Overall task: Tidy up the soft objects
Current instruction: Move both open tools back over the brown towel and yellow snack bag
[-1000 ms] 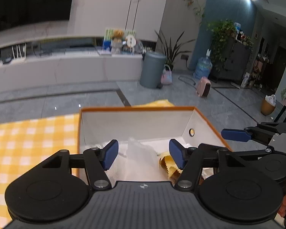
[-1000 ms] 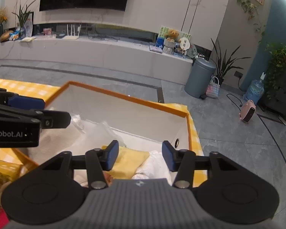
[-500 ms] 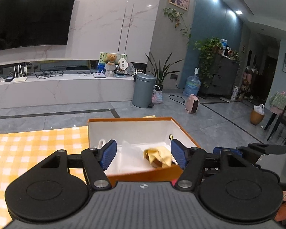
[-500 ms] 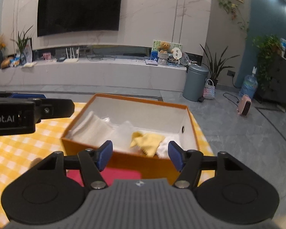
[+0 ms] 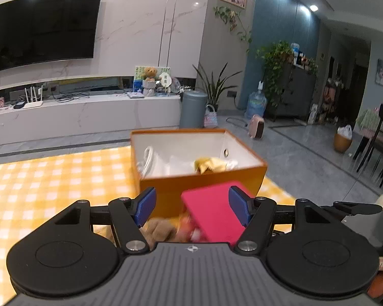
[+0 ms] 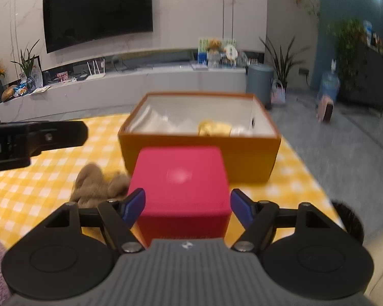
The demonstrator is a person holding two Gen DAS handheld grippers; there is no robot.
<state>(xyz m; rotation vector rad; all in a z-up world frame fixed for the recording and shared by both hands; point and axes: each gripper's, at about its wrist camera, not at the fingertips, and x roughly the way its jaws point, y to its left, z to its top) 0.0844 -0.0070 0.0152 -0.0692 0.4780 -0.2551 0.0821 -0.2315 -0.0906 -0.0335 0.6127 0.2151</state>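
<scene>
So right now I've got both grippers sitting on the near side of the orange box, which is on the yellow checked tablecloth. Inside the box I can see white soft stuff on the left and a yellow cloth toward the right, all a bit blurry.

My right gripper is opening up; the red box sits between its blue pads but they aren't pressing on it, there's a gap on both sides. The red box is just in front of the orange one. To its left a brown plush toy lies on the cloth, touching the red box's left edge as far as I can tell.

My left gripper has its jaws wide, nothing gripped; the red box and the plush just show below it.
</scene>
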